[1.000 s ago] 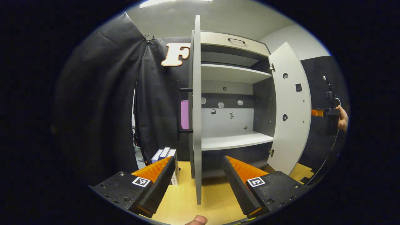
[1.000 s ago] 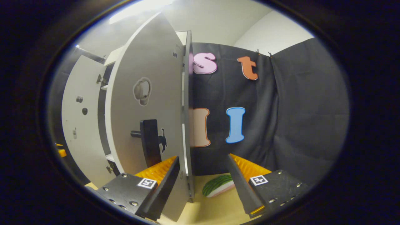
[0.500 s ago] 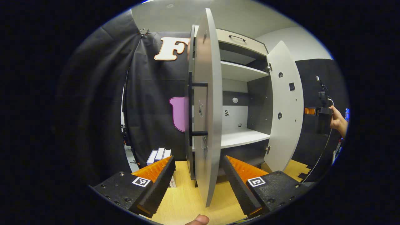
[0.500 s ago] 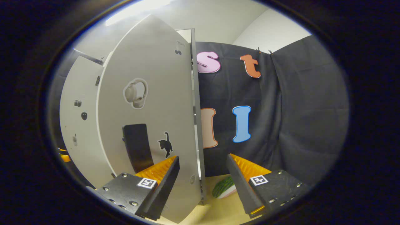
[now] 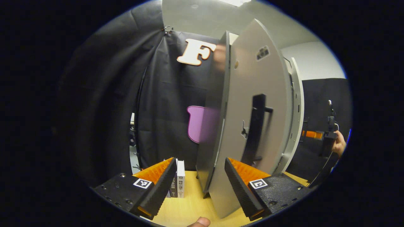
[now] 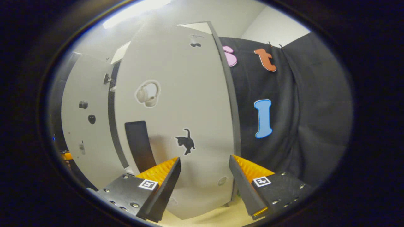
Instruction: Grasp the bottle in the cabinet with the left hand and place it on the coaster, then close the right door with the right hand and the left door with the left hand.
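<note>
In the left gripper view the grey left door (image 5: pixel 255 78) stands partly ajar, showing its outer face and black handle (image 5: pixel 255 126). My left gripper (image 5: pixel 199 160) is open, its fingers on either side of the door's lower edge. Behind it the right door (image 5: pixel 296 119) appears as a narrow strip. In the right gripper view the right door (image 6: pixel 189 104) turns its outer face, stickers and black handle (image 6: pixel 139 145) toward me. My right gripper (image 6: pixel 205 158) is open just in front of its lower part. To the left is the left door's inner face (image 6: pixel 85 126).
Several upright books (image 5: pixel 178 181) stand on the yellow wooden tabletop (image 5: pixel 189 208) left of the cabinet's side panel (image 5: pixel 213 132). At far right a hand (image 5: pixel 339 143) holds the other gripper (image 5: pixel 328 135). Black cloth hangs behind and to both sides.
Both doors have swung toward shut. The left door turned from edge-on to showing its handle side, hiding the shelves. The right door now hides the green striped object on the table.
</note>
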Tool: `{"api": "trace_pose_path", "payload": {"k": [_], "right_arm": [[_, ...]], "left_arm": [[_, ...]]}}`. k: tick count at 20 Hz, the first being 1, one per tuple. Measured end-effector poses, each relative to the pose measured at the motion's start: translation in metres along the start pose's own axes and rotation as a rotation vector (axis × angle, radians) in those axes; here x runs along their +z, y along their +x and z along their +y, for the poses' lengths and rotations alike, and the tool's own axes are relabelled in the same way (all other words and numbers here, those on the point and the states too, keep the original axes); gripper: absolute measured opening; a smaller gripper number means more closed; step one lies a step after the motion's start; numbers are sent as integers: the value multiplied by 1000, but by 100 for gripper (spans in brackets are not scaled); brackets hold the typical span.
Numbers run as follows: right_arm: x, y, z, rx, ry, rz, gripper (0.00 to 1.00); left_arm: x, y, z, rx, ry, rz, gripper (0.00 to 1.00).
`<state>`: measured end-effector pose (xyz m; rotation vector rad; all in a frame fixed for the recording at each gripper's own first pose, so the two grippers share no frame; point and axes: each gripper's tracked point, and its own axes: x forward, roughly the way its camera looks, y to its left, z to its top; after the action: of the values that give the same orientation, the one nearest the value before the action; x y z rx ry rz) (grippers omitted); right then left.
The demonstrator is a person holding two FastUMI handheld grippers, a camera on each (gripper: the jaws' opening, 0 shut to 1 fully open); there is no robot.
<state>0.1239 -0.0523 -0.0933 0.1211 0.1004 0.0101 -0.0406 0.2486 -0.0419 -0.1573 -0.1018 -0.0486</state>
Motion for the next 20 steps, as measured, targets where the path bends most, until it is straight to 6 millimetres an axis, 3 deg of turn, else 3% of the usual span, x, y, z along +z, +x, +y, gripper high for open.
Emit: {"api": "trace_pose_path", "payload": {"k": [2,4,8,9,10,12,13,16,17,18,20], "right_arm": [[-5,-13,16,27,38,21,94],[-1,-25,27,44,101,34,94],[10,-69,26,64,213,47,97],[16,-82,23,68,222,22,90],[23,-95,19,61,213,-2,97],[28,-130,19,68,157,-26,96],[33,-148,24,90,117,-42,96],[50,-206,30,82,-8,-93,96],[50,-223,34,88,-31,-98,96],[50,-241,37,93,-39,-104,96],[46,-272,45,101,-26,-105,96]], "left_arm": [[6,17,5,-7,-24,-14,96],[9,28,6,-6,-52,-16,93],[15,36,3,-1,-86,-16,96],[15,36,-2,-8,-89,-15,96],[16,35,-6,-15,-88,-18,97],[16,34,-18,-18,-66,-7,93],[18,34,-17,4,-47,-7,97],[24,29,-14,62,12,12,91],[26,30,-15,72,33,15,95],[29,30,-16,84,54,16,91],[32,26,-15,116,108,9,95]]}}
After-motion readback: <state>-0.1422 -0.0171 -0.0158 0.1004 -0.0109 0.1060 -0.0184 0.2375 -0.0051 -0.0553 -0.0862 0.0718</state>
